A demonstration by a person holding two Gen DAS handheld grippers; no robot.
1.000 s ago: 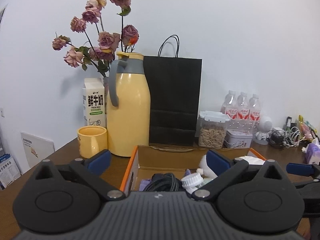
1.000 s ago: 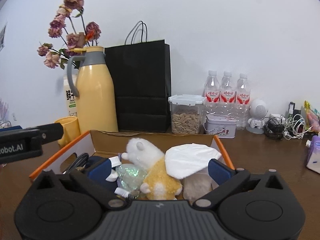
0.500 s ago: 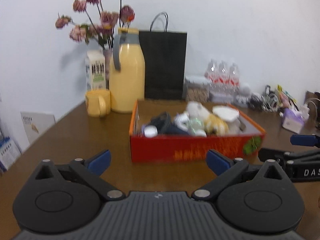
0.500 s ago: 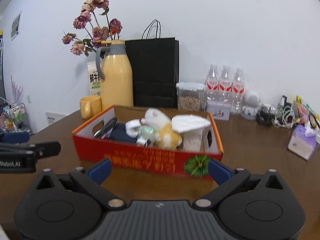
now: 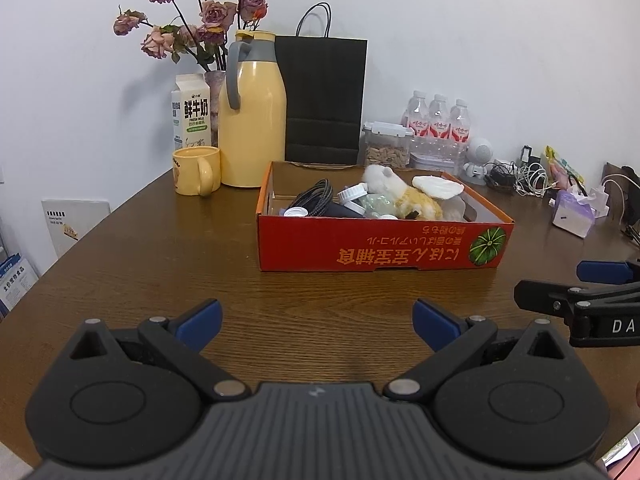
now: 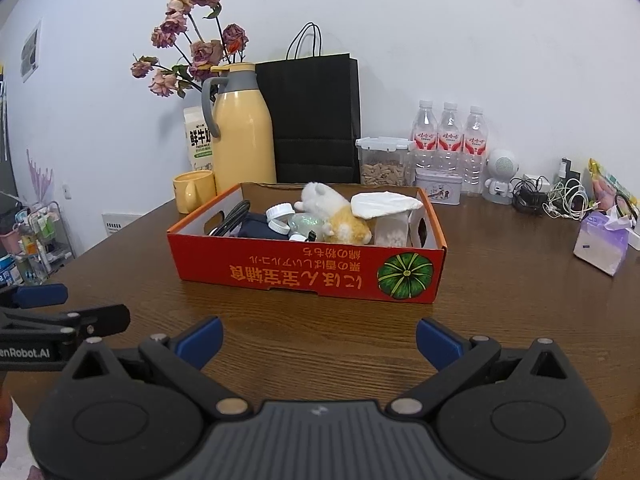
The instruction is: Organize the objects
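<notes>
- Wall point(image 5: 460, 20): plain white, unmarked behind the table; even, soft light, faint shadows.
- Table point(image 5: 168, 264): dark brown wood grain, set against the wall.
- Small framed picture point(image 6: 30, 50): mounted high on the left wall.
- Wire rack point(image 6: 40, 240): stands at far left beside the table, holding small items.
- White board point(image 5: 74, 222): leans low against the wall, left of the table.

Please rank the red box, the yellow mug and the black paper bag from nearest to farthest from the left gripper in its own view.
From the left gripper:
1. red box, just ahead, centre-right.
2. yellow mug, farther back, left.
3. black paper bag, rearmost, against the wall.
</notes>
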